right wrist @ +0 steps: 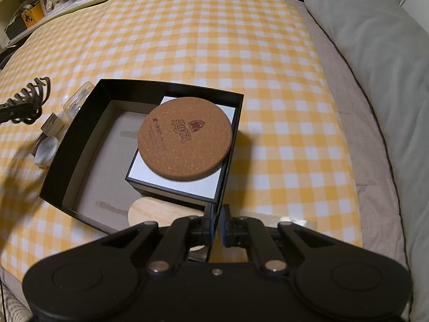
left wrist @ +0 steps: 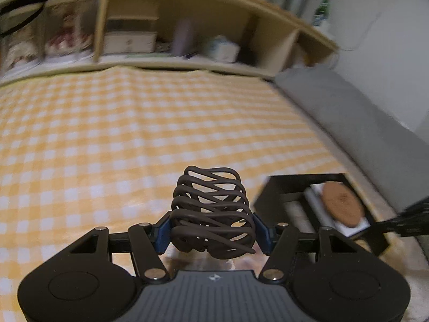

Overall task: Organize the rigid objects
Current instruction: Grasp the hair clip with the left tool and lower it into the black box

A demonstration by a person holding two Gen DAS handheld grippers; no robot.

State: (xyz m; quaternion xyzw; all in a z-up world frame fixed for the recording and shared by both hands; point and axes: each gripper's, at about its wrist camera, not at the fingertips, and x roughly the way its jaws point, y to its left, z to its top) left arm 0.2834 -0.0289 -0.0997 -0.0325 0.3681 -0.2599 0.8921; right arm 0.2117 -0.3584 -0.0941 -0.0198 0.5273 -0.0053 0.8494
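Sitting between left gripper (left wrist: 213, 234) pads: hair claw (left wrist: 211, 212).

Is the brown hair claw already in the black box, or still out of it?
Out. The hair claw is held between the left gripper jaws above the checked cloth, beside the box.

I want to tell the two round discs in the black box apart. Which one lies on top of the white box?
The dark cork coaster with the printed logo. The pale wooden disc lies lower, on the floor of the black box.
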